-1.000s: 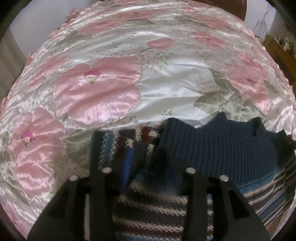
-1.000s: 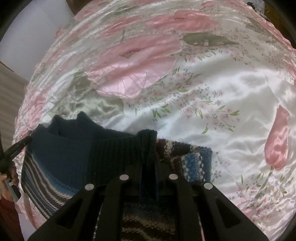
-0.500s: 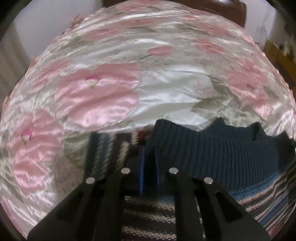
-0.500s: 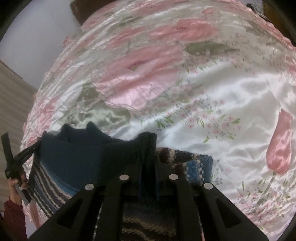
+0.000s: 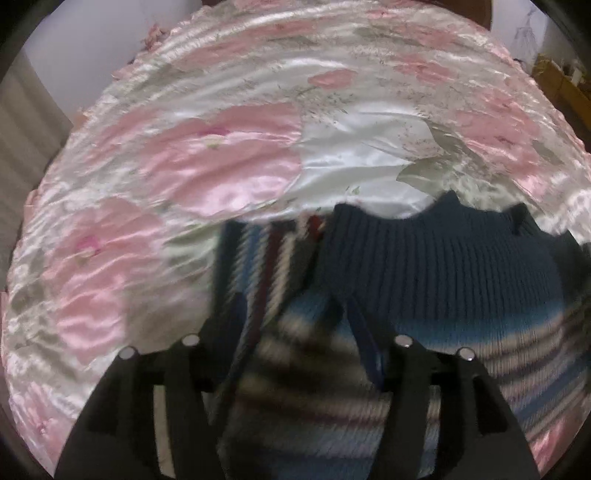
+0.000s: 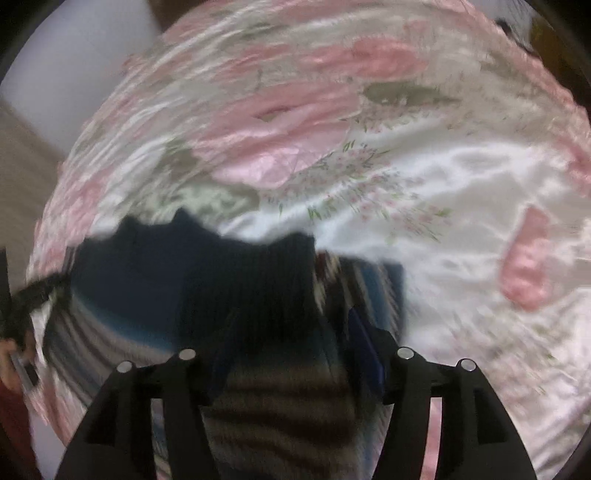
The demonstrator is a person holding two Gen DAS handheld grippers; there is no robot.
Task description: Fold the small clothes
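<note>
Both hand-held grippers, left (image 5: 295, 347) and right (image 6: 295, 354), were spread over a striped knit sweater (image 5: 436, 266) lying crosswise near the bed's (image 5: 351, 166) edge.

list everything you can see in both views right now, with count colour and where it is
knitted sweater: one, navy top with blue, white and dark red stripes below, lying on the bedspread right in front of both grippers
satin bedspread: one, white with big pink flowers and grey-green leaves, covering the bed and filling most of both views
wooden headboard: one, brown, at the far edge of the bed
wooden furniture: one piece, brown, far right edge of the left wrist view
wall: pale, behind the bed
left gripper: one, black, jaws spread wide over the sweater
right gripper: one, black, jaws spread wide over the sweater
person's hand: one, red sleeve, at the left edge of the right wrist view
</note>
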